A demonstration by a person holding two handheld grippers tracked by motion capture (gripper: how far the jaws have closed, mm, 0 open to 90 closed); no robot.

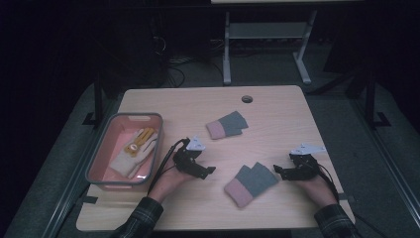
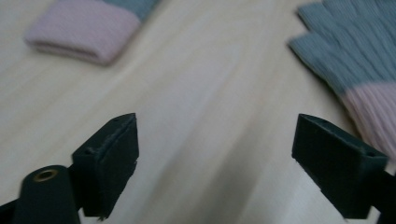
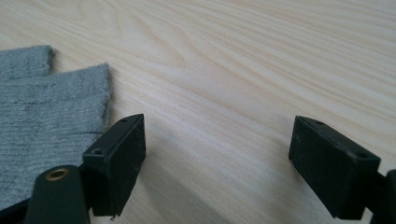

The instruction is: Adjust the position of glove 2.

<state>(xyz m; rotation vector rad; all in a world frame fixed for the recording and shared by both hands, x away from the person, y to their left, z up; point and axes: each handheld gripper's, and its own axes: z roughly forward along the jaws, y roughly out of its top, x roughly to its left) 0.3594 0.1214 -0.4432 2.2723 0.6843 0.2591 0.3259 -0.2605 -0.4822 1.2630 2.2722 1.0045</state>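
Dark surroundings frame a pale wooden table [image 1: 277,106], with a metal stand on the floor behind it. In the high view, a grey-rimmed pink bin [image 1: 97,159] sits at the table's left edge and holds one cream and yellow work glove [image 1: 133,152]. Two grey knit gloves with pink cuffs lie on the bare wood: the far glove [image 1: 227,124] near the middle, the near glove [image 1: 250,184] between the two hands. The left gripper [image 1: 204,171] hovers just left of the near glove, the right gripper [image 1: 279,171] just beside its fingertip end.

In the left gripper view the jaws stand wide apart with nothing between them but wood; the near glove [image 2: 348,60] lies ahead to the right and the far glove [image 2: 84,30] ahead to the left.

In the right gripper view the jaws also stand wide and hold nothing; the near glove [image 3: 44,116] lies at the left, its grey fingers running just past the left jaw.

Judging from this, the risk is a poor pinch: the knit lies flat and limp, so jaws closing from beside it may catch one layer or a single finger, and the glove could slip free or drag across the wood. Both grippers reaching for the same glove could also collide.

Count: three gloves, one bin, two grippers.
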